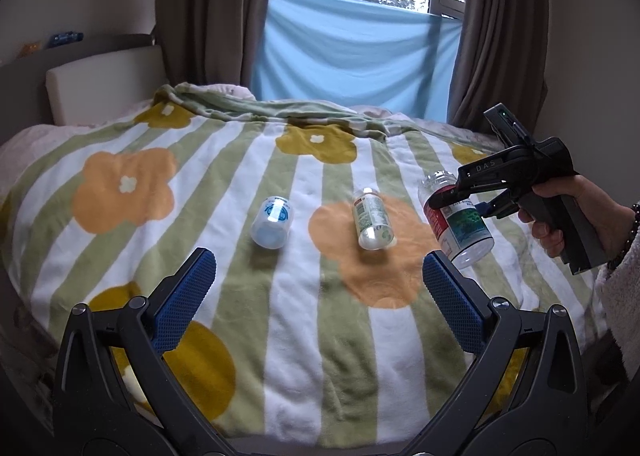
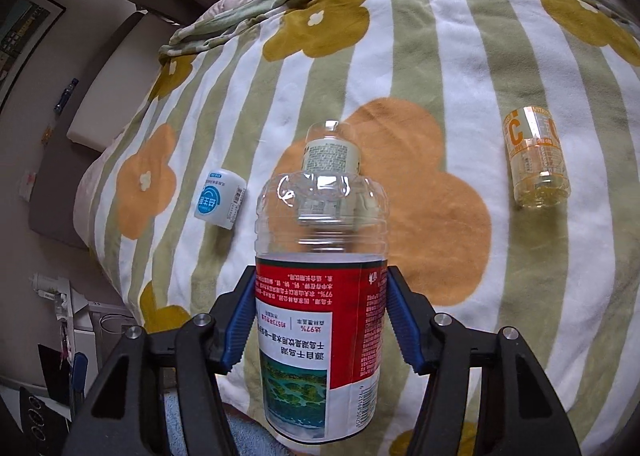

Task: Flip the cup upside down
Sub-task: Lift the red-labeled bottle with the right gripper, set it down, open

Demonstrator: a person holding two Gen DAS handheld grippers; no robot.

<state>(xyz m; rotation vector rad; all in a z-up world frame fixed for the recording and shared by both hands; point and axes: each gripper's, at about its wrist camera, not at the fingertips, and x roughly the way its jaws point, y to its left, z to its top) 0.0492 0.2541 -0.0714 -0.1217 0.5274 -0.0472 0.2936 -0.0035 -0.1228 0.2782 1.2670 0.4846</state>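
Observation:
A clear plastic cup (image 2: 320, 320) with a red, white and green label sits between the blue pads of my right gripper (image 2: 322, 280), which is shut on its labelled middle. Its print reads upside down and its ribbed clear end points away from the camera. In the left wrist view the same cup (image 1: 456, 220) hangs tilted above the bed's right side, held by the right gripper (image 1: 452, 204). My left gripper (image 1: 318, 260) stands open over the blanket, with nothing between its fingers.
On the striped flower blanket (image 1: 280, 316) lie a small white and blue cup (image 1: 272, 226), a clear green-labelled cup (image 1: 372, 222) and an orange-printed clear cup (image 2: 536, 164). A hand (image 1: 560, 216) holds the right gripper. Curtains and a window are behind the bed.

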